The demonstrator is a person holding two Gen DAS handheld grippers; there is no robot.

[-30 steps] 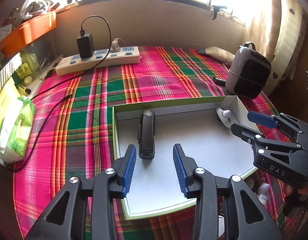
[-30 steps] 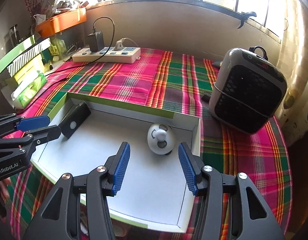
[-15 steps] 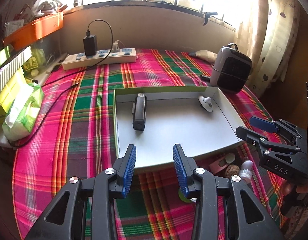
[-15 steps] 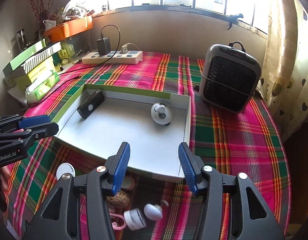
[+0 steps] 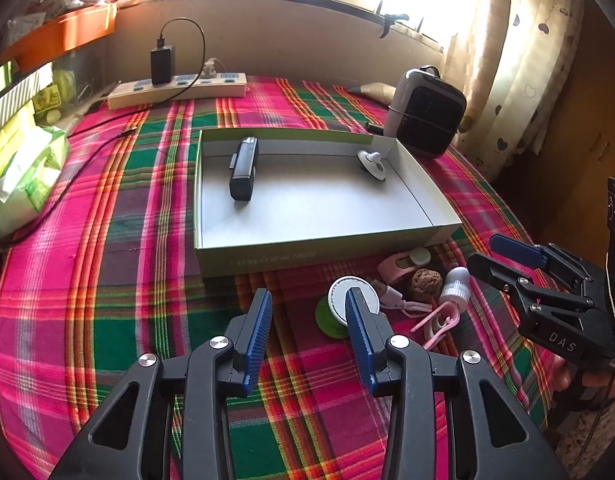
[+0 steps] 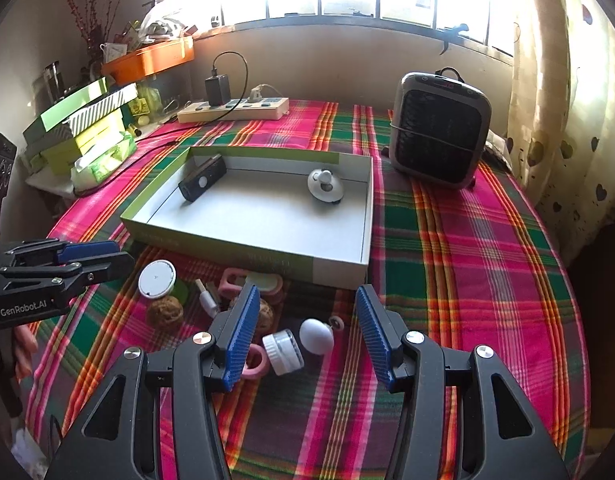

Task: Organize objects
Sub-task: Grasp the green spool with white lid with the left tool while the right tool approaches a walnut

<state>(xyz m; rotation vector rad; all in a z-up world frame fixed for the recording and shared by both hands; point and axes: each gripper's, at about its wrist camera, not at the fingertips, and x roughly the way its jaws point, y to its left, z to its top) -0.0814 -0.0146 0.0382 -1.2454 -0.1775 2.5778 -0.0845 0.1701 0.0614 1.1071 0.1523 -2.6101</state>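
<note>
Black device (image 5: 243, 168) lies in tray (image 5: 307, 256), long axis near-to-far; left gripper (image 5: 307, 320) and right gripper (image 6: 303, 334) spread, empty.

A lived-in room at home.
Beyond the tongs: plaid tablecloth (image 6: 467, 240), small heater (image 6: 439, 128), heart-print curtain (image 6: 559, 120), power strip (image 6: 233, 110) under the window.

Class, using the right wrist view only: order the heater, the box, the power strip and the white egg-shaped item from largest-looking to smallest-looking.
1. Box
2. Heater
3. Power strip
4. White egg-shaped item, though it lies nearest the camera, which inflates it.
</note>
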